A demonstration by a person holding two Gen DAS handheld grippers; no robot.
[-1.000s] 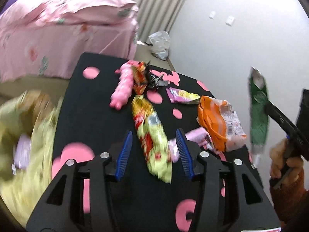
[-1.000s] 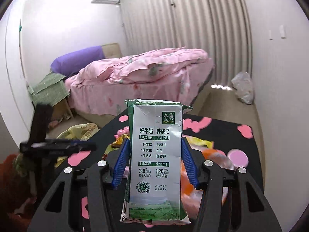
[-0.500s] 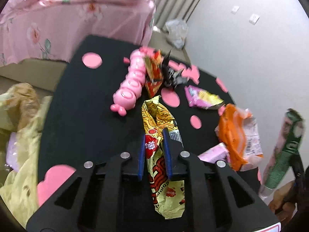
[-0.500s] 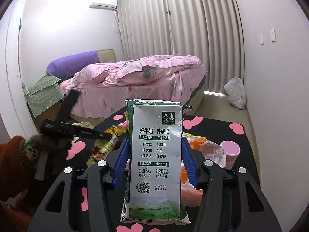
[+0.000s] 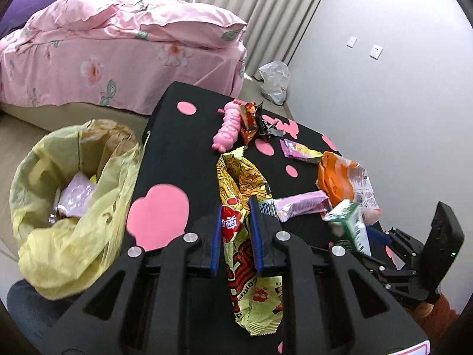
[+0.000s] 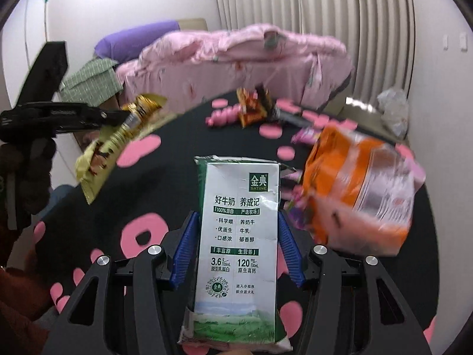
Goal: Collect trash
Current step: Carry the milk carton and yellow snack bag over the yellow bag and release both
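1. Much of my own view is blocked: the black body of my left claw [image 5: 235, 236] covers the near part of the table, and the milk carton [image 6: 239, 236] fills the middle of my right wrist view, its bottom edge cut off by the frame.
2. The orange bag [image 6: 354, 189] is smeared by blur in the right view, so I cannot read its label there; the small dark crumpled thing [image 5: 267, 127] beside the pink toy [image 5: 227, 130] is too small for me to name.
3. My left claw is nearly closed, its blue pads pinching the yellow snack wrapper [image 5: 242, 183]; from the right view the wrapper hangs in the air, clear of the table.
4. My right claw [image 6: 238, 248] is open only to the carton's width, clamping the carton upright between its pads.
5. The table [image 5: 177, 153] is black with pink dots and heart shapes. A pink wrapper [image 5: 298, 205] and a purple-and-yellow packet [image 5: 298, 149] lie on it near the orange bag.
6. A bin lined with a thin yellow plastic bag [image 5: 68, 207] stands just beside the table's left edge, with trash already inside.
7. Behind it are a bed with a rumpled pink floral quilt [image 5: 118, 47], pleated curtains [image 5: 266, 6], a plain wall and a white plastic bag [image 5: 275, 80] on the floor.
8. The wrapper is crinkled glossy foil; the carton is creased cardboard, green and white.
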